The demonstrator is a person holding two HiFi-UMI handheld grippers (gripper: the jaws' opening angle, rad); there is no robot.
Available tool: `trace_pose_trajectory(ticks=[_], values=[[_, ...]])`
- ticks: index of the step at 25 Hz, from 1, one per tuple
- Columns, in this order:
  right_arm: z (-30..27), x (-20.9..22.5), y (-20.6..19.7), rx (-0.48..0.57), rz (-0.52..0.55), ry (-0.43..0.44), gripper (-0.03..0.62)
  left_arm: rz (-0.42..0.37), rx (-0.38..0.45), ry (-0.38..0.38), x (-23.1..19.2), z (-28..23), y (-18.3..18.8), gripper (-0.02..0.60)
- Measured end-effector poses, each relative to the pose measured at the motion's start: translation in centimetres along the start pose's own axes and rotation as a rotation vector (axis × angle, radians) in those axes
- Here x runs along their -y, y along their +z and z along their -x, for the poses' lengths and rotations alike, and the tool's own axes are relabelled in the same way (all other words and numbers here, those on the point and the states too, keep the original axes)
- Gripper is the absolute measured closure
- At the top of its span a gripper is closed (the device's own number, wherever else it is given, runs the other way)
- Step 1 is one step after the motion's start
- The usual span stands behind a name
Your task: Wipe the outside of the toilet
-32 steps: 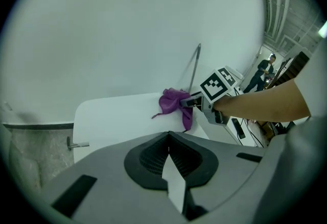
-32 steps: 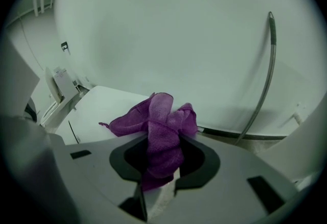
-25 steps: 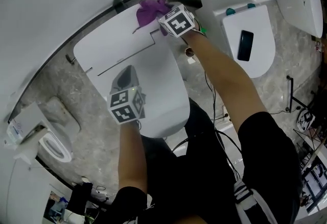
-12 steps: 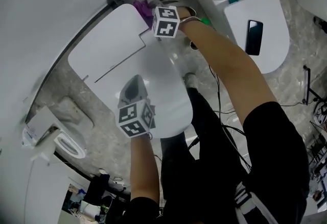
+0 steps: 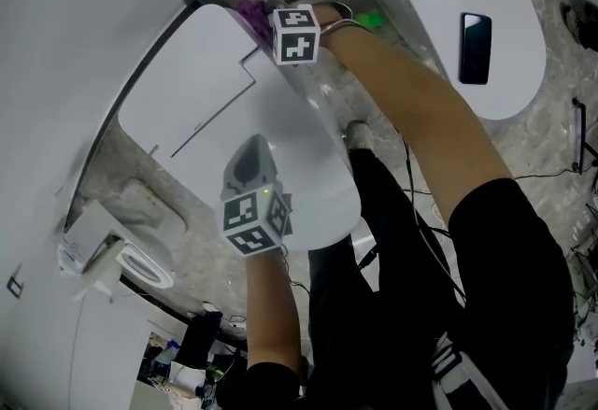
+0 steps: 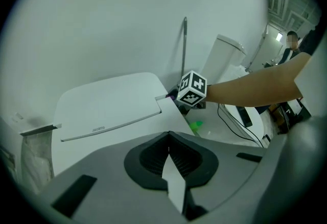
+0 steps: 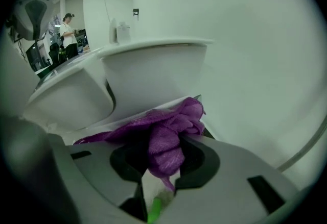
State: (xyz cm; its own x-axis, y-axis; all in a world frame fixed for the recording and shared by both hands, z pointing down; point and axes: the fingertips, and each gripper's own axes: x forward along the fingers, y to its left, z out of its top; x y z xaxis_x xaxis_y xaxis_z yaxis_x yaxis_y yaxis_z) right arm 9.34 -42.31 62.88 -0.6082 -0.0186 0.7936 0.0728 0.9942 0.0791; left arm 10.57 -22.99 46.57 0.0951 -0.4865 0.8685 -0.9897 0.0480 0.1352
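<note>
The left hand-held gripper (image 5: 249, 156) sits low, close in front of the body, on a bare left forearm (image 5: 268, 305) that points almost straight ahead. Its jaws are pressed together with nothing between them. The bare right arm (image 5: 420, 109) stretches far forward and across to the left, carrying the right hand-held gripper (image 5: 266, 14) at full reach. Its jaws are clamped on a bunched purple cloth (image 7: 166, 131).
</note>
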Motion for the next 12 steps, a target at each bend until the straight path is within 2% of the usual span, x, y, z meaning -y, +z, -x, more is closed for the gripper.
trace_pose_trajectory(ticks=[12], values=[[0.2, -5.8, -2.9, -0.068, -0.034, 0.112, 0.484, -0.009, -0.010, -0.032, 1.9, -0.3, -1.5, 0.571]])
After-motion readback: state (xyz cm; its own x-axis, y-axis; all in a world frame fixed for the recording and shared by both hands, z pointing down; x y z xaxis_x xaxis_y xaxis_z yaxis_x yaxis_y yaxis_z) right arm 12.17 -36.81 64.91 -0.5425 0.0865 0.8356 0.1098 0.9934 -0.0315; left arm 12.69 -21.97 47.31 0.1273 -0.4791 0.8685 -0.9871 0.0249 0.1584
